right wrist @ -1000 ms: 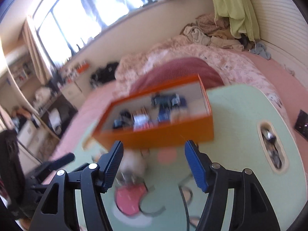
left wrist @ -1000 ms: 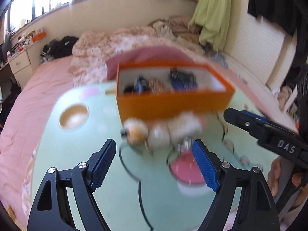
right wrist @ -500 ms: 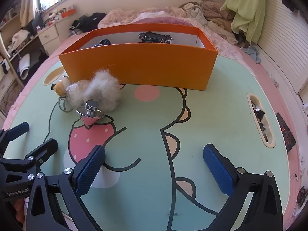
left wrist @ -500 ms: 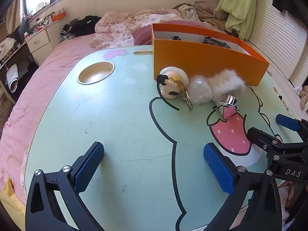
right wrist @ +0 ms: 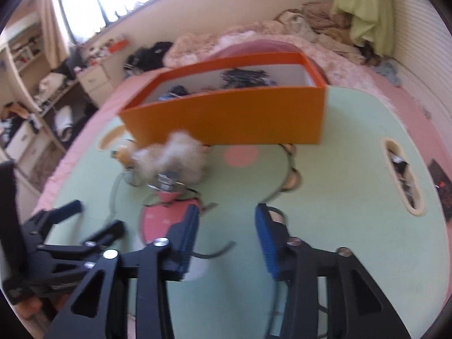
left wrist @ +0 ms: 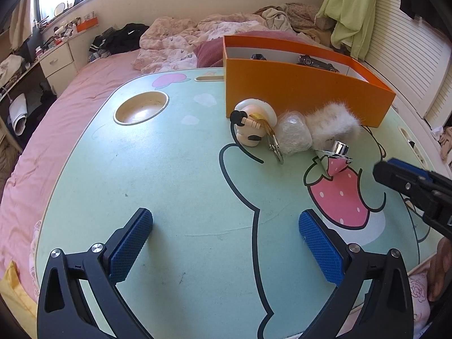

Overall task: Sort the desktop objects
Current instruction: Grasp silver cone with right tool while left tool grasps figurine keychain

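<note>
An orange box (left wrist: 305, 90) (right wrist: 226, 115) stands at the far side of the green cartoon table (left wrist: 175, 169). In front of it lie a cream keychain figure (left wrist: 252, 125), a clear plastic lump (left wrist: 293, 137), a white fluffy pompom (left wrist: 333, 124) (right wrist: 175, 155) and a silver spinning top (left wrist: 336, 152) (right wrist: 166, 182). My left gripper (left wrist: 224, 220) hangs wide open over bare table, well short of these items. My right gripper (right wrist: 227, 214) is closing, with nothing between its fingers, just right of the top. Each gripper shows at the edge of the other's view.
Toy cars (left wrist: 316, 62) lie inside the box. A round cup recess (left wrist: 141, 107) sits at the table's far left and a slot (right wrist: 401, 175) with small items at its right. Pink bedding surrounds the table; a person's hand (left wrist: 440, 268) shows at the right edge.
The left gripper sank toward the table and opened wide, then held still. The right gripper's jaws went from wide apart to much narrower, and its view shifted with blur.
</note>
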`<state>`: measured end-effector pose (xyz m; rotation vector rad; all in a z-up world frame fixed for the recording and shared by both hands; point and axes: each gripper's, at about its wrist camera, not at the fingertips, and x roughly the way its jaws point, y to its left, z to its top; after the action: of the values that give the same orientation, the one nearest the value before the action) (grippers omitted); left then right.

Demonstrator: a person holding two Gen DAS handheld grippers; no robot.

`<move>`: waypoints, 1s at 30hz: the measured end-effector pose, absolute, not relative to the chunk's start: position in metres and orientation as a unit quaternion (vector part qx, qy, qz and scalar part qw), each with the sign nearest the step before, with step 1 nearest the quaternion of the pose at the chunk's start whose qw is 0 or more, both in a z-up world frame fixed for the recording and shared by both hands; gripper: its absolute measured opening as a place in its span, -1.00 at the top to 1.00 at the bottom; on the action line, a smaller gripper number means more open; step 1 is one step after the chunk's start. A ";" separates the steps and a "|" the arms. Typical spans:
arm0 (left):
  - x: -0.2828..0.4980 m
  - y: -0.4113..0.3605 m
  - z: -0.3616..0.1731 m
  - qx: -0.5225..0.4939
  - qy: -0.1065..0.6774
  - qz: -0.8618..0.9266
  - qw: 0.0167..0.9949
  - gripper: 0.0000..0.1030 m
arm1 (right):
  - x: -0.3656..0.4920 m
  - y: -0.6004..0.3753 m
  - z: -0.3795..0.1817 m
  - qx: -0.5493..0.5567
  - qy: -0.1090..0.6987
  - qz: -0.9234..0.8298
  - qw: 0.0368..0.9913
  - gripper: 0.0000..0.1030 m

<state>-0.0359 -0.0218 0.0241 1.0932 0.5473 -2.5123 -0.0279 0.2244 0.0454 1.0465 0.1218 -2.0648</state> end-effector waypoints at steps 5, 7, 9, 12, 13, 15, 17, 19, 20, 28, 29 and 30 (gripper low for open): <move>-0.036 -0.022 0.024 0.385 0.193 -0.886 0.173 -0.99 | -0.023 0.191 0.048 0.419 0.079 -0.801 0.420 0.21; -0.036 -0.022 0.024 0.384 0.193 -0.886 0.173 -0.99 | -0.032 0.181 0.041 0.442 0.080 -0.792 0.414 0.20; -0.036 -0.022 0.024 0.384 0.193 -0.886 0.173 -1.00 | -0.040 0.176 0.036 0.456 0.070 -0.785 0.413 0.19; -0.036 -0.022 0.024 0.383 0.193 -0.886 0.173 -1.00 | -0.038 0.187 0.037 0.448 0.044 -0.786 0.424 0.65; -0.036 -0.022 0.024 0.383 0.193 -0.886 0.174 -1.00 | -0.034 0.191 0.038 0.442 0.035 -0.785 0.432 0.92; -0.034 -0.023 0.025 0.382 0.194 -0.887 0.173 -1.00 | -0.029 0.205 0.044 0.423 0.012 -0.791 0.441 0.96; -0.031 -0.025 0.026 0.374 0.205 -0.889 0.168 -0.99 | -0.022 0.219 0.050 0.402 -0.003 -0.798 0.449 0.96; -0.028 -0.029 0.027 0.365 0.218 -0.891 0.161 -0.99 | -0.019 0.225 0.053 0.392 -0.005 -0.805 0.446 0.96; -0.027 -0.031 0.027 0.361 0.224 -0.891 0.159 -0.99 | -0.019 0.225 0.053 0.392 -0.007 -0.805 0.446 0.91; -0.030 -0.026 0.026 0.364 0.214 -0.891 0.166 -1.00 | -0.019 0.201 0.054 0.397 0.029 -0.797 0.455 -0.16; -0.029 -0.026 0.026 0.362 0.216 -0.891 0.166 -1.00 | -0.018 0.193 0.054 0.397 0.042 -0.795 0.457 -0.16; -0.028 -0.027 0.026 0.361 0.218 -0.892 0.165 -1.00 | -0.018 0.184 0.053 0.401 0.055 -0.790 0.460 -0.16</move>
<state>-0.0280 -0.0271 0.0261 1.0282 0.6197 -2.5402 -0.0181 0.1835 0.0533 0.9881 0.1348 -1.9454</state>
